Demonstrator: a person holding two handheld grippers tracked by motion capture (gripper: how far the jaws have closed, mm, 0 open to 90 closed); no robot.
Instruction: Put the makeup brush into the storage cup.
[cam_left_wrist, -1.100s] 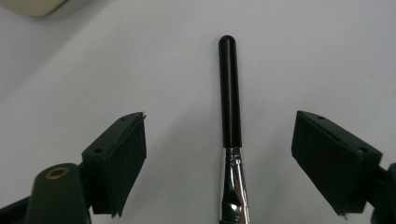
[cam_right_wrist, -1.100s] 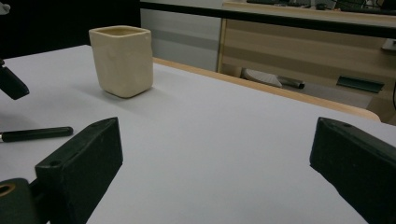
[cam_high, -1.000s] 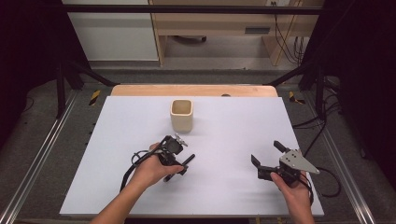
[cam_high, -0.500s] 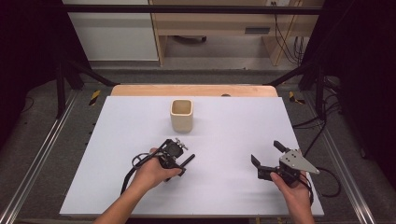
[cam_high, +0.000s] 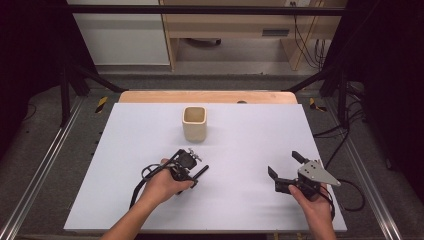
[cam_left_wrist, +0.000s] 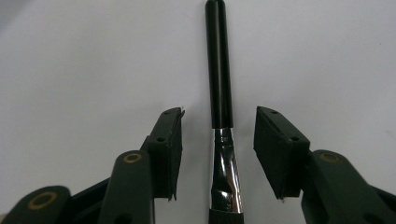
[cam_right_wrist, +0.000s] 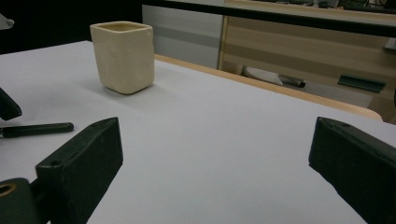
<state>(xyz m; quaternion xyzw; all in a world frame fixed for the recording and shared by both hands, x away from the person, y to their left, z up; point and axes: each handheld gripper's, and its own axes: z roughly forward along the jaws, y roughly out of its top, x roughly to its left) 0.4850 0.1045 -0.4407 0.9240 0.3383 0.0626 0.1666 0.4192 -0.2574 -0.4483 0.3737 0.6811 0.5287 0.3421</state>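
high view: white table, wooden bench behind; both hand-held grippers open, left straddling brush

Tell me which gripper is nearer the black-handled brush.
Left. The left gripper straddles the brush, jaws open either side of it; the right gripper hovers well off to its right.

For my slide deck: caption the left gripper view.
Open left gripper straddling a black-handled brush lying on the white table, not yet gripped.

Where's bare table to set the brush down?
Bare: the table's left part beside the cup, the stretch between left gripper and right gripper, and right of the cup. Crowded: around the brush.
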